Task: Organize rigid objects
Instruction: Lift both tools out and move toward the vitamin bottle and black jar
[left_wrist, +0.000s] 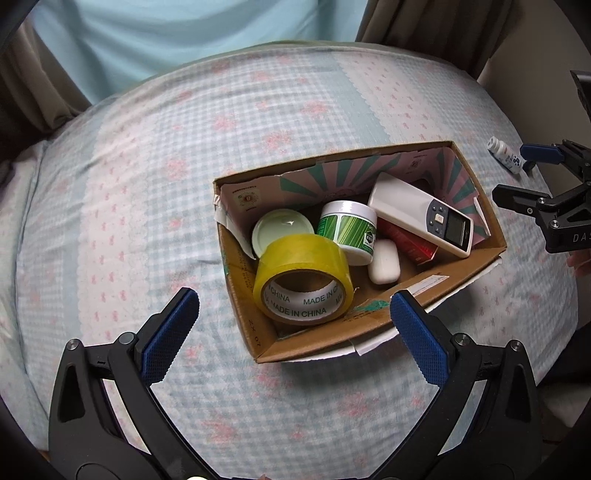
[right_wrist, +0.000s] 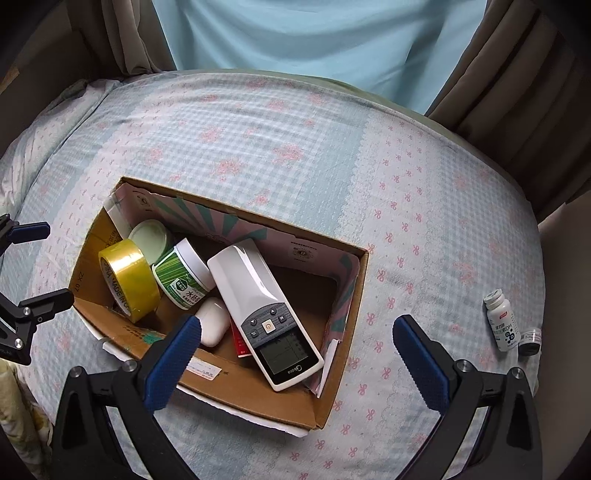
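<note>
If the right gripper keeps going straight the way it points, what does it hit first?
Most likely the remote lying tilted in the box: it sits on the line between the open right gripper's fingers. Depth is unclear, so the box's near wall could come first.

Soft, even daylight is coming through the curtain (right_wrist: 314, 40) — shadows are staying faint, fisheye bending is warping the edges, glare is glinting off the remote (right_wrist: 251, 273).

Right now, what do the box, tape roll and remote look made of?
Box: brown corrugated cardboard, matte, torn white-edged flaps. Tape roll: glossy yellowish plastic film on a printed card core. Remote: hard white plastic, probably, shiny with glare on its back end.
</note>
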